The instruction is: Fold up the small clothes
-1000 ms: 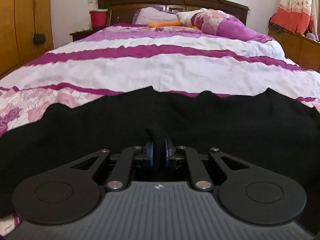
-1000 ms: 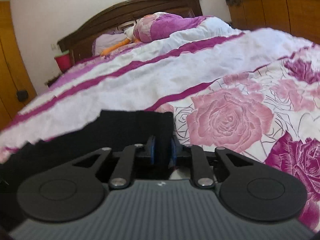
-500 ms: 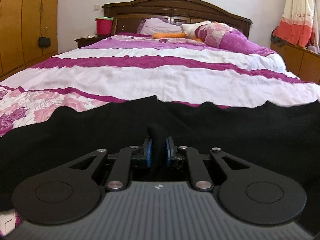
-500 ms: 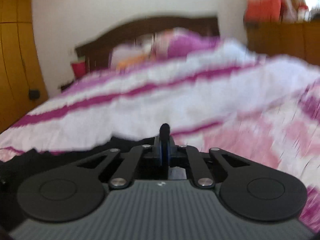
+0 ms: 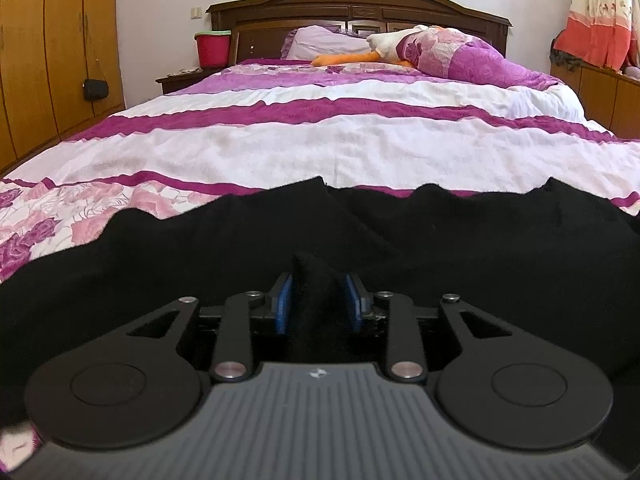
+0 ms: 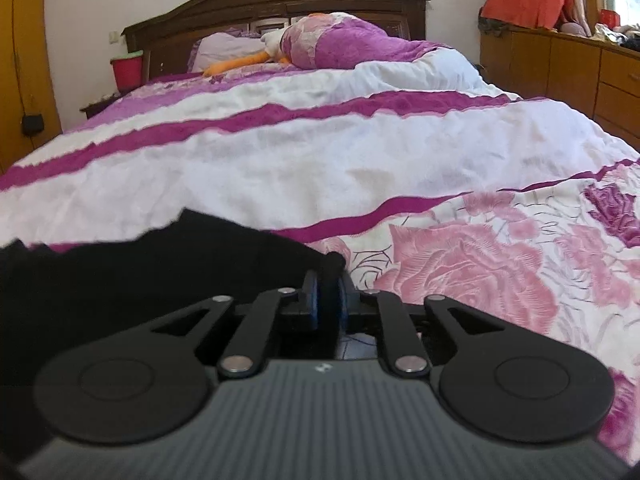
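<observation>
On the left wrist view: left gripper [image 5: 318, 302] sits low over the black garment [image 5: 440, 248], which lies spread across the near end of the bed [image 5: 360, 148]. Jaws have just been opening; a peaked pinch of black cloth stands between the blue pads [image 5: 283, 307], with a sliver of pad showing either side, so the grip looks slack or let go. Judgement: this is the release after a fold. Do it well by opening fully before backing out, then withdrawing straight along the fingers so the peak doesn't drag and undo the fold. Far edge of the cloth is wavy; it'll want smoothing.

Over on the right wrist view: right gripper [image 6: 326, 294] is at the garment's right-hand edge, beside the pink rose print. Jaws narrow, and they have just been opening a little; dark cloth fills the gap between the pads, apparently pinched. Judgement: hold that corner taut and level until the left side is free, else the edge bunches.

Writing: none readable. Small pale logo mark on each gripper body, too small to read. Red bucket [image 5: 213, 50] by the headboard has no legible label.
</observation>
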Available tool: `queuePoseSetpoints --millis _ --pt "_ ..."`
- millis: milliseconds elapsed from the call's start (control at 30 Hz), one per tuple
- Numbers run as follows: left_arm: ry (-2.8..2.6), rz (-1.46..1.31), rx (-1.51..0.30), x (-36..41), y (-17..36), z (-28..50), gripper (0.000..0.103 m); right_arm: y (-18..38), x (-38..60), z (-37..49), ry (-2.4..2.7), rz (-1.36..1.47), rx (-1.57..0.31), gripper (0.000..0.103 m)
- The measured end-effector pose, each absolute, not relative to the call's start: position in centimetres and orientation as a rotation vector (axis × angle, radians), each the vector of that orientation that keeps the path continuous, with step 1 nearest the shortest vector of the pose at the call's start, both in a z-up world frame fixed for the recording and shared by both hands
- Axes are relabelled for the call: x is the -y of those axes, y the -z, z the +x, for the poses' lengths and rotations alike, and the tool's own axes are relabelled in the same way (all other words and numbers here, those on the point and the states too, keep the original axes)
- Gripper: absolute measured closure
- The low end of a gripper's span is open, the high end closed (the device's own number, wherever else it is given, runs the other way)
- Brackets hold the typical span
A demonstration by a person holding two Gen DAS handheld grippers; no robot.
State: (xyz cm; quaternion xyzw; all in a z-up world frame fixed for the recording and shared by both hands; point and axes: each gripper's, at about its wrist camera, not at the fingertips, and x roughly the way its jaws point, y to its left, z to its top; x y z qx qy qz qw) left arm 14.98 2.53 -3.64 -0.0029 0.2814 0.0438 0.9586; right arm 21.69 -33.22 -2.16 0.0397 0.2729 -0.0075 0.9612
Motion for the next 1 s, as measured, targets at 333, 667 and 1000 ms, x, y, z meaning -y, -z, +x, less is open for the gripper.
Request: queuePoseSetpoints --millis 333,667,1000 --pt "-0.138 0.008 -0.584 -4.4 -0.2 10.6 0.056 -2.6 32.7 14.1 -0.120 0.133 -0.530 0.061" --pt "-0.177 0.034 -0.571 -7.0 -3.4 4.6 0.054 -4.0 30.0 8.4 -0.224 0.172 -0.603 0.049" --pt "-0.250 0.005 -0.565 -10.3 -4.4 -0.1 0.052 -6.1 28.5 3.6 -0.256 0.158 -0.621 0.048"
